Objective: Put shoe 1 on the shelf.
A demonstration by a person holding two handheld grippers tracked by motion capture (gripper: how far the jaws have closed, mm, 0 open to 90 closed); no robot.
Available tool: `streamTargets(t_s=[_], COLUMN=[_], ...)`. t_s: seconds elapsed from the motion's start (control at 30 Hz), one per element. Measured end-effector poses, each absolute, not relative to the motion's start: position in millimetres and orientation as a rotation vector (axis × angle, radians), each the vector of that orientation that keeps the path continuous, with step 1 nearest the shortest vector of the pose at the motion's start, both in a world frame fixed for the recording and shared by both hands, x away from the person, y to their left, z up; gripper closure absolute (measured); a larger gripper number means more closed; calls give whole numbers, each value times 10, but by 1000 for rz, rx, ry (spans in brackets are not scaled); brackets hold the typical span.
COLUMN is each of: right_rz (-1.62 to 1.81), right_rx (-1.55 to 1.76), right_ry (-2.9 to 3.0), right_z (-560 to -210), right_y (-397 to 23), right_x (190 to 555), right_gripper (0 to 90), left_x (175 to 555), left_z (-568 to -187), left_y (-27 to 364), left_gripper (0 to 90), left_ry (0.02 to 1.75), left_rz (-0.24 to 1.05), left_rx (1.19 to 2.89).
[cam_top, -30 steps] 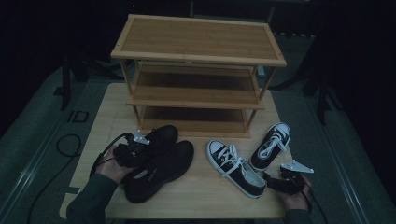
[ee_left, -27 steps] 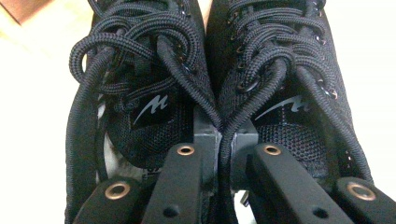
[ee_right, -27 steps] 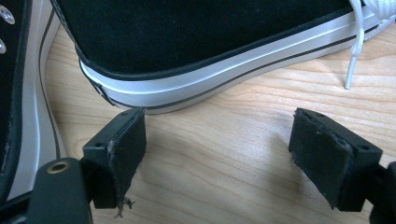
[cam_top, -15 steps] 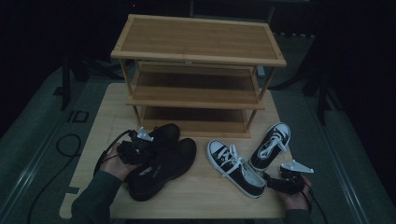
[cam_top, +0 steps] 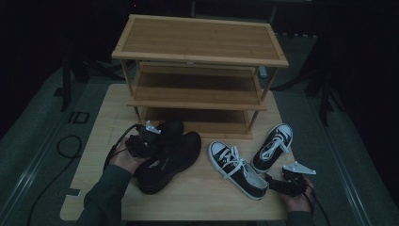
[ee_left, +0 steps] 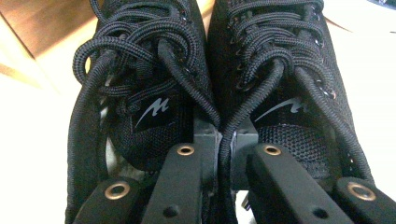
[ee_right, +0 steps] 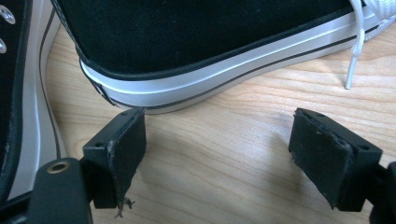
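Two black lace-up shoes (cam_top: 176, 153) lie side by side at the table's left. My left gripper (cam_top: 147, 137) is shut on their inner collars, pinching both together; in the left gripper view the jaws (ee_left: 224, 149) meet between the left shoe (ee_left: 149, 93) and the right shoe (ee_left: 289, 84). A black-and-white sneaker (cam_top: 237, 169) lies at the front right, with its mate (cam_top: 274, 145) behind it. My right gripper (cam_top: 277, 183) rests open on the table just behind the near sneaker's heel (ee_right: 210, 42), with only bare wood between its pads (ee_right: 123, 149).
A three-tier bamboo shoe rack (cam_top: 200, 61) stands at the back of the wooden table (cam_top: 197, 202); its shelves look bare. A cable (cam_top: 66, 146) loops on the floor at the left. The second sneaker's side (ee_right: 18, 102) runs along the left edge of the right gripper view.
My left hand has carried the pair of black shoes a little away from the person and to the right, toward the rack. The right gripper and the sneakers have stayed put.
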State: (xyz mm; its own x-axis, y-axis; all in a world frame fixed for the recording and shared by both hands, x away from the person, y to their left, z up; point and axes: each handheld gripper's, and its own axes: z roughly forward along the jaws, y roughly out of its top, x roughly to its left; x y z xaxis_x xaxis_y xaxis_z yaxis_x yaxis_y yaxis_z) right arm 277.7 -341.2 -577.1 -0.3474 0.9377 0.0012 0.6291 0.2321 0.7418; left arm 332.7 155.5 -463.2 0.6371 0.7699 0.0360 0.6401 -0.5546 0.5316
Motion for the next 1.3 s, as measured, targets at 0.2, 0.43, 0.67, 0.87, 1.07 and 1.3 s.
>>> streamTargets(t_s=[0.2,0.43,0.67,0.87,1.07,1.3], right_rz=[917,917,918,918,918,919], right_rx=[1436,1435,1435,1435,1434,1433], right_ry=[2062,2063,2064,2064,2065,2066], right_z=[-5771,-5771,-5771,-5771,-5771,-5771], right_y=[-3411,-3411,-3410,-3410,-3409,-3409], right_x=[2776,2776,2776,2776,2776,2776], right_gripper=[190,189,189,189,189,189], left_x=[3437,3575,3745,3855,3918,3978], left_z=[-4599,-4589,-4632,-4663,-4696,-4759], left_y=[1465,1358,1218,1037,867,728], left_gripper=[855,855,854,854,854,853], left_ry=[1128,1158,1236,1309,1429,1574], left_rz=[377,421,454,516,605,712], left_rx=[2372,2364,2324,2286,2223,2119])
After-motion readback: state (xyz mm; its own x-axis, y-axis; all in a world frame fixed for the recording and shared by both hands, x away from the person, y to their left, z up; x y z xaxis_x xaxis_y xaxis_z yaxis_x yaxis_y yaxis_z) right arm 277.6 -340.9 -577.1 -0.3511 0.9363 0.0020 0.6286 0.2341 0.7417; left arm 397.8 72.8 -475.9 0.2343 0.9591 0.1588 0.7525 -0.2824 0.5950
